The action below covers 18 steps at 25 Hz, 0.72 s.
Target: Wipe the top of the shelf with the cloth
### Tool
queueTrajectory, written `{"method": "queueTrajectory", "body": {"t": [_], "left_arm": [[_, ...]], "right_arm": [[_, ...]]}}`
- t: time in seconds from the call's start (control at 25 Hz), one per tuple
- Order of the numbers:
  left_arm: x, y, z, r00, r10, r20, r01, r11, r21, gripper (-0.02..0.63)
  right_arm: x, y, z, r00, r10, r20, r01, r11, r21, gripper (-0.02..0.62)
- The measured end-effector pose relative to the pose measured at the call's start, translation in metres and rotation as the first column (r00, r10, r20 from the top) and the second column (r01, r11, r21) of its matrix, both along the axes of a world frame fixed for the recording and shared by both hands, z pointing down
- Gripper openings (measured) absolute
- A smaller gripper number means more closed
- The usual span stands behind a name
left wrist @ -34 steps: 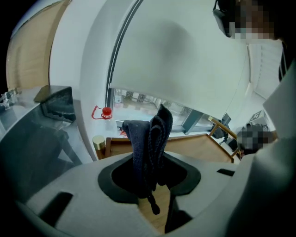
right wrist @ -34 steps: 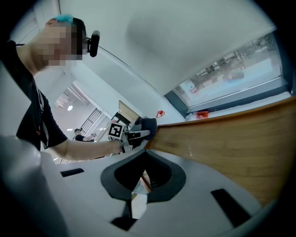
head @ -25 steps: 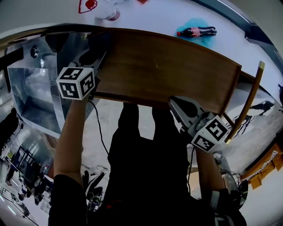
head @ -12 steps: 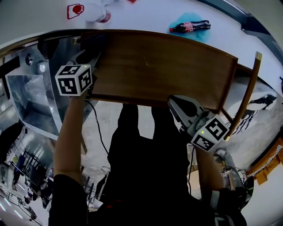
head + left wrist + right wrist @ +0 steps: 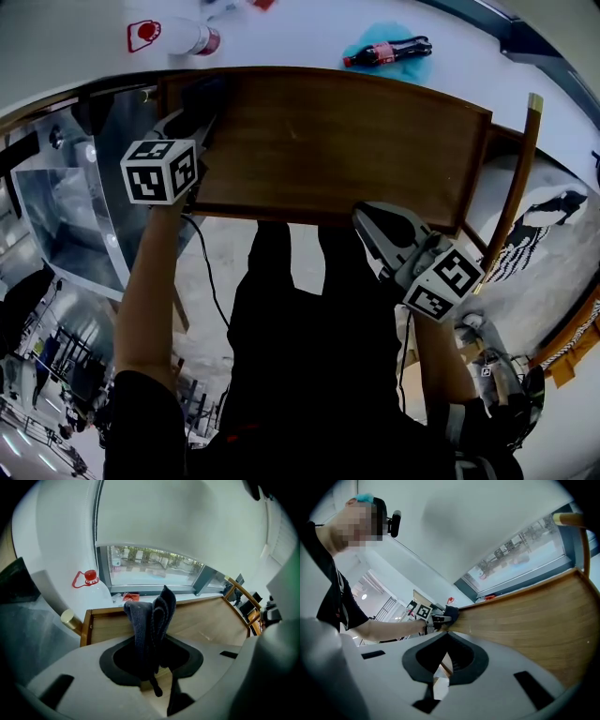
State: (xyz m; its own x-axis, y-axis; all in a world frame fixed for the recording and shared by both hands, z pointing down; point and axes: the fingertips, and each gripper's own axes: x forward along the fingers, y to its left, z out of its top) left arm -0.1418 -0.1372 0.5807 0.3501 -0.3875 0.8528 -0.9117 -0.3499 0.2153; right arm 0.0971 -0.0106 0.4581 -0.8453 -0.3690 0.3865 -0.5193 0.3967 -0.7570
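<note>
Dark knitted fabric makes up the cloth, which is bunched into a fold and pinched in the left hand-held gripper. Its loose end stands past the jaws at the left end of the wooden shelf top. It looks light, limp and slightly grippy, so I judge it will drape and drag rather than slide. The present hold across the fold seems sound, provided enough free cloth gets pressed flat on the wood. The shelf top is a bare, stiff brown board. The right hand-held gripper sits at the board's near edge, jaws together with nothing between them. Beyond the shelf, on a white surface, a cola bottle with a red label lies on a blue-green patch. A clear bottle with a red cap lies further left. No print on either is readable.
</note>
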Motion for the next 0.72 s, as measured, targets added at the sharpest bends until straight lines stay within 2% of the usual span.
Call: {"method": "queueTrajectory", "body": {"t": [0.4,0.72], "left_arm": [[0.037,0.0,0.001,0.999,0.041,-0.01,-0.041,0.999,-0.003,0.138],[0.083,0.002,0.002,0.993,0.112,-0.031,-0.112,0.994,-0.008,0.137]], "right_arm": [[0.024,0.005,-0.003,0.999,0.033,0.005,-0.033,0.999,0.003,0.005],[0.04,0.011,-0.007,0.998,0.06,0.016,-0.06,0.998,0.003,0.005]]}}
